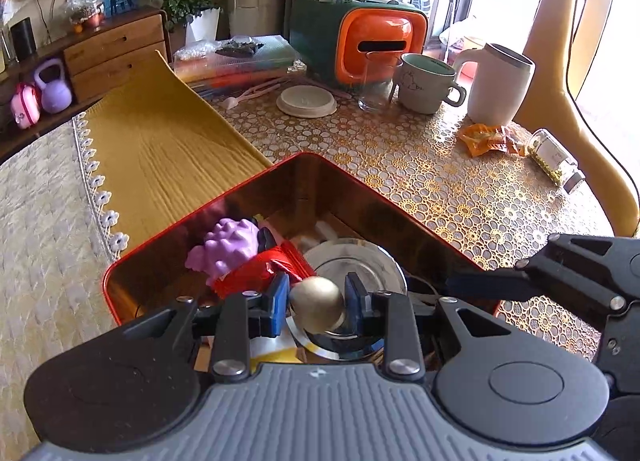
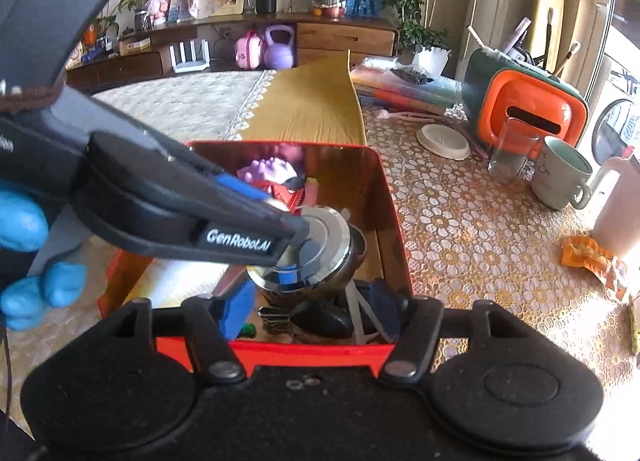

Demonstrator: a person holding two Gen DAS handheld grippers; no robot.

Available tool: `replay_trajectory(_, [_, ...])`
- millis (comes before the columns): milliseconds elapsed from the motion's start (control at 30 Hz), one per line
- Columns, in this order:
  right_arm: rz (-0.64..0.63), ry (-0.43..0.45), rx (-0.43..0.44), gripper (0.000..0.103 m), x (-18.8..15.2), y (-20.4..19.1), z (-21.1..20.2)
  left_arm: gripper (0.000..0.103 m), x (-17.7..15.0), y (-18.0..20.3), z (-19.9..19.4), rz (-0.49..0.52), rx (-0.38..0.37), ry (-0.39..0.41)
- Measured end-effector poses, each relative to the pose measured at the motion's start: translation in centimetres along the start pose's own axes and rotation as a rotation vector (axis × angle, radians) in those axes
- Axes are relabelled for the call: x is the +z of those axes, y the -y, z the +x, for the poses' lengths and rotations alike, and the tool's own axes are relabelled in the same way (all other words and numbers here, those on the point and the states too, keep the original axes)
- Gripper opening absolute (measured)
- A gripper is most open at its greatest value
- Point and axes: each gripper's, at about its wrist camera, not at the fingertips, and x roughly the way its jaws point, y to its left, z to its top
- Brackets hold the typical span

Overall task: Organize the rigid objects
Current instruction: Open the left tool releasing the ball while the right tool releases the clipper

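A patterned table (image 1: 420, 181) carries a red tin box (image 1: 160, 237), open on top. Inside it sits a shiny metal lid (image 2: 320, 245), beside a purple toy (image 1: 228, 245). The left gripper (image 1: 316, 301) is clamped on the lid's gold knob (image 1: 316, 305), over the box. The right gripper (image 2: 308, 309) stands parted at the box's near edge; it seems to grip nothing, though its dark pads blur into the clutter.

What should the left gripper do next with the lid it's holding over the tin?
Probably open the jaws and let go. The left gripper is shut on the gold knob of the steel lid, which already sits inside the red tin beside the purple toy. The right gripper hangs open, holding nothing.
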Motion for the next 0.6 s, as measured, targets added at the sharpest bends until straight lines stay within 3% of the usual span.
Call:
replay_trajectory(200, [0.001,0.016,-0.014,0.064,0.0,-0.3,-1.2,0.032,-0.5,0.2,-1.6,-0.006,-0.023,0.013])
replay_trajectory(333, [-0.001,0.024,-0.025,0.068,-0.1,-0.5,-2.2,0.062,-1.1,0.1,-3.4,-0.01,-0.019,0.045])
replay_trajectory(600, [0.029,0.048,-0.026,0.07,-0.4,-0.5,-4.4,0.063,-2.4,-0.1,-7.2,0.01,0.001,0.091])
